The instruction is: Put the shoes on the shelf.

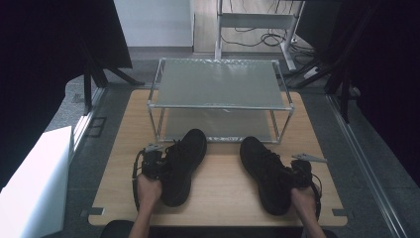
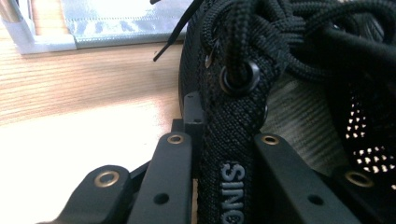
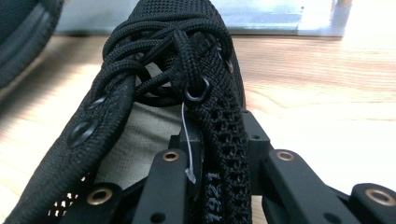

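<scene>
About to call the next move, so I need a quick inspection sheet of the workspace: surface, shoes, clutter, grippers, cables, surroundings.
Surface: wooden table, bare between the shoes.
Job's things: left shoe and right shoe, black, laced, on the table before the two-tier metal rack, whose shelves are bare.
Clutter: nothing seen.
Grippers: left gripper jaws shut on the left shoe's eyelet edge; right gripper jaws shut on the right shoe's eyelet edge.
Cables: gripper cable loops beside the left hand; floor cables behind the table.
Surroundings: white box at left, dark curtains.

Black jaws with brass-ringed rivets (grey plate atop), forearms bare.
</scene>
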A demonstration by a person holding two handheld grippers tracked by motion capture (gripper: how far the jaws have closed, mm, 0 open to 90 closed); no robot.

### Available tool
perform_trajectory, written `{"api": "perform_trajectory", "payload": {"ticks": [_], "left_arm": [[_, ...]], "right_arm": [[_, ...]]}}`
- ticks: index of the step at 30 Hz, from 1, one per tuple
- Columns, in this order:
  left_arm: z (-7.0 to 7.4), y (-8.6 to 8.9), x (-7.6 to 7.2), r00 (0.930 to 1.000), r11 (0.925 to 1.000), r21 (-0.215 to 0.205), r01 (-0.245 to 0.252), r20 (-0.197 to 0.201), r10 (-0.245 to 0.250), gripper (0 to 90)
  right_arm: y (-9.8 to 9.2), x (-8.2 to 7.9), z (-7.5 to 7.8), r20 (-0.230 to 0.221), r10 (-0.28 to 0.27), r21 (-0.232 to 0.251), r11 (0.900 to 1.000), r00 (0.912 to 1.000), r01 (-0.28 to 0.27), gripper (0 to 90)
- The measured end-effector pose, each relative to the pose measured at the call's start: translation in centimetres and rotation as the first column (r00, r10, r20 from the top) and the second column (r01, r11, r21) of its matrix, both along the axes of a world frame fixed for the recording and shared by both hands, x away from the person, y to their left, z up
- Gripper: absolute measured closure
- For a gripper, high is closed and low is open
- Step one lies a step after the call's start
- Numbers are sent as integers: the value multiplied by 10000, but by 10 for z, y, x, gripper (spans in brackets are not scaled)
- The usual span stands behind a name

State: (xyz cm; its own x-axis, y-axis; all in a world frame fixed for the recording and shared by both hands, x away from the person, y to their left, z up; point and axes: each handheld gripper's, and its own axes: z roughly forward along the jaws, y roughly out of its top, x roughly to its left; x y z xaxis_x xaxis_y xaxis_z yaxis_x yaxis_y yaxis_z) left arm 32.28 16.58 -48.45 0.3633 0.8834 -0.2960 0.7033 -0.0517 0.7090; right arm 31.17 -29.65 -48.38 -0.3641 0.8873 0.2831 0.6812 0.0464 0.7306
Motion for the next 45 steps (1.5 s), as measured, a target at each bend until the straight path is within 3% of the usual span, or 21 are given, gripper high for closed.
{"api": "perform_trajectory", "payload": {"ticks": [3,6,11,16,19,26,31,36,39,42,45], "left_arm": [[4,-1,-1,10000,9999,-110,75,63,-74,820],[8,-2,-3,9998,9981,-585,200,106,-194,819],[15,-6,-7,9990,9927,-1141,388,275,-359,817],[24,-11,-11,9972,9874,-1478,567,560,-489,815],[29,-13,-14,9957,9802,-1855,694,732,-566,815],[38,-15,-22,9938,9543,-2901,710,1029,-426,812],[45,-15,-28,9929,9298,-3620,664,1165,-256,811],[54,-17,-32,9915,9149,-3973,718,1278,-223,811],[58,-19,-32,9917,8991,-4323,687,1280,-142,809],[63,-20,-32,9925,8823,-4675,546,1220,32,809],[68,-22,-32,9920,8747,-4831,394,1242,239,808]], "right_arm": [[-2,1,1,-172,-31,892,9960,9998,46,769],[-3,2,5,-245,-25,1694,9855,9997,66,768],[-2,4,11,-240,49,2895,9572,9997,22,767],[1,5,15,-202,172,3609,9326,9996,-87,767],[4,6,18,-205,285,4089,9124,9994,-176,767],[10,3,26,-24,480,4939,8686,9988,-405,767],[15,-1,34,44,561,5634,8247,9984,-488,767],[20,-4,45,236,580,5976,7995,9980,-606,767],[23,-5,52,314,557,6236,7792,9980,-631,767],[26,-5,59,399,484,6300,7741,9980,-627,767],[30,-2,65,434,351,6387,7675,9984,-548,767]]}}
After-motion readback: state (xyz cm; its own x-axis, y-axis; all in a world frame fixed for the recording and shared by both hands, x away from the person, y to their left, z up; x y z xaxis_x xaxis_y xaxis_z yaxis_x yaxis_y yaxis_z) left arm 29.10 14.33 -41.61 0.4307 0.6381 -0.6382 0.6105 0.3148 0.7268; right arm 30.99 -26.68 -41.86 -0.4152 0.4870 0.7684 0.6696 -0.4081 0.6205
